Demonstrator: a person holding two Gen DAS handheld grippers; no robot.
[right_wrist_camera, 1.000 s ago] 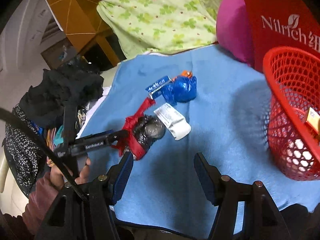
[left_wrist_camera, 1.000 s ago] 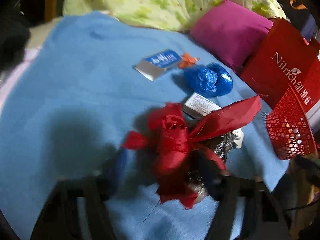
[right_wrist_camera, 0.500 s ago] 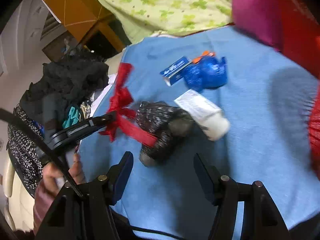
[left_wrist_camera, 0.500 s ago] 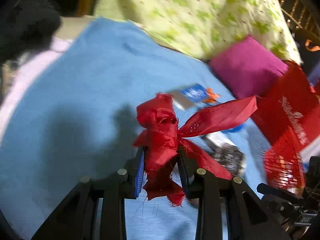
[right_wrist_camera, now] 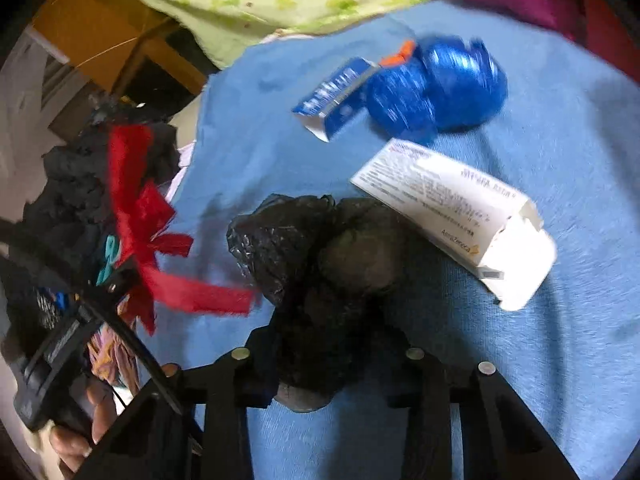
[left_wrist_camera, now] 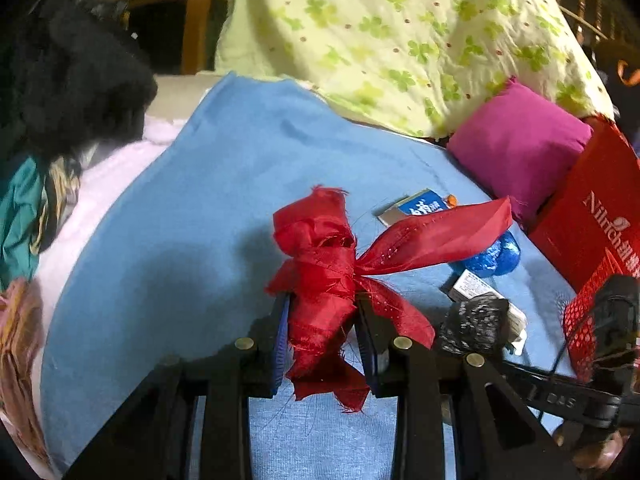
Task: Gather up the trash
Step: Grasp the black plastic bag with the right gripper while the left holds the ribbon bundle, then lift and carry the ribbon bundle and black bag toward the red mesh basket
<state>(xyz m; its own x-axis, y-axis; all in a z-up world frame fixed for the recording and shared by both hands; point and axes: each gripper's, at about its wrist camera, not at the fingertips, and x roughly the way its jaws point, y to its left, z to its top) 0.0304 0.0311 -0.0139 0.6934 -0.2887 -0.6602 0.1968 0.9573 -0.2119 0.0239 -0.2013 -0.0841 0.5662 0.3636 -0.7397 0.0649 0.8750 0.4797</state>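
Red paper bag (left_wrist_camera: 588, 216): white "Nilrich" plus Chinese characters, partly cut off. White carton (right_wrist_camera: 452, 216): "AstraZeneca" near the open end, other print too blurred. Blue sachet (left_wrist_camera: 416, 208): white characters, unreadable. Right hand-held gripper (left_wrist_camera: 560, 400) arm: "DAS".

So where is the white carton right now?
In the right wrist view the white carton lies flat on the blue cloth, right of the black bag and just below the blue foil wad.
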